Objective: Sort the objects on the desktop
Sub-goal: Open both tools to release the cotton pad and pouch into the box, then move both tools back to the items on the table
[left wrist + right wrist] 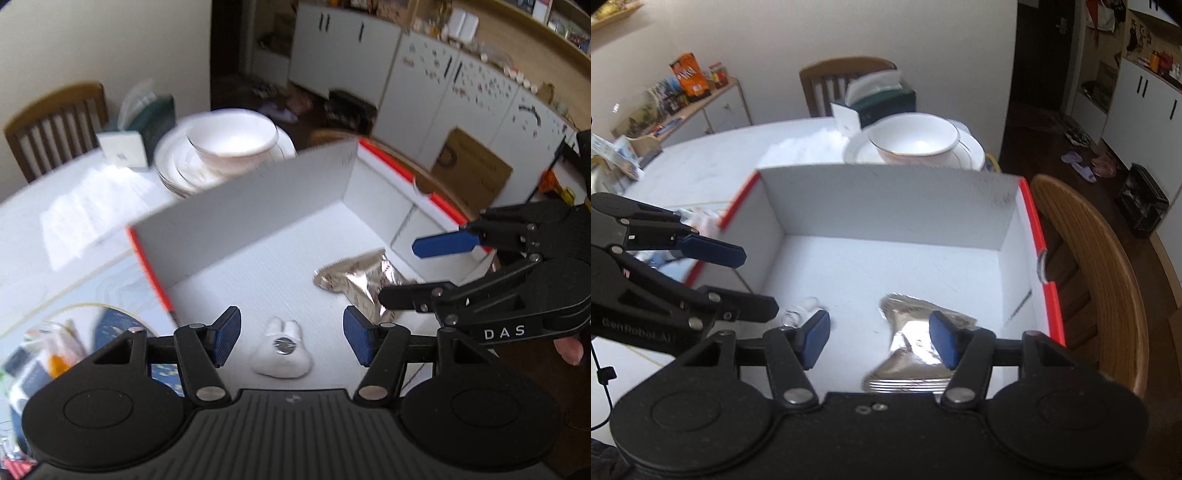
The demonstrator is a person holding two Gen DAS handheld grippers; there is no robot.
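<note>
A white box with red edges (258, 206) (886, 199) stands open on the table. Inside lie a white rabbit-shaped object (282, 349) with a round silver middle and a silver foil packet (364, 278) (916, 343). My left gripper (291, 338) is open and empty, hovering over the rabbit object. My right gripper (879, 338) is open and empty above the foil packet. It shows in the left wrist view (406, 271) too, and the left gripper shows in the right wrist view (753, 282). The rabbit object is partly hidden in the right wrist view (801, 312).
A white bowl on stacked plates (229, 144) (916, 142) stands behind the box, with a tissue box (882, 98) and a white card (123, 149). Packets lie on a plate (48, 354) left of the box. A wooden chair (1100, 266) stands right of the box.
</note>
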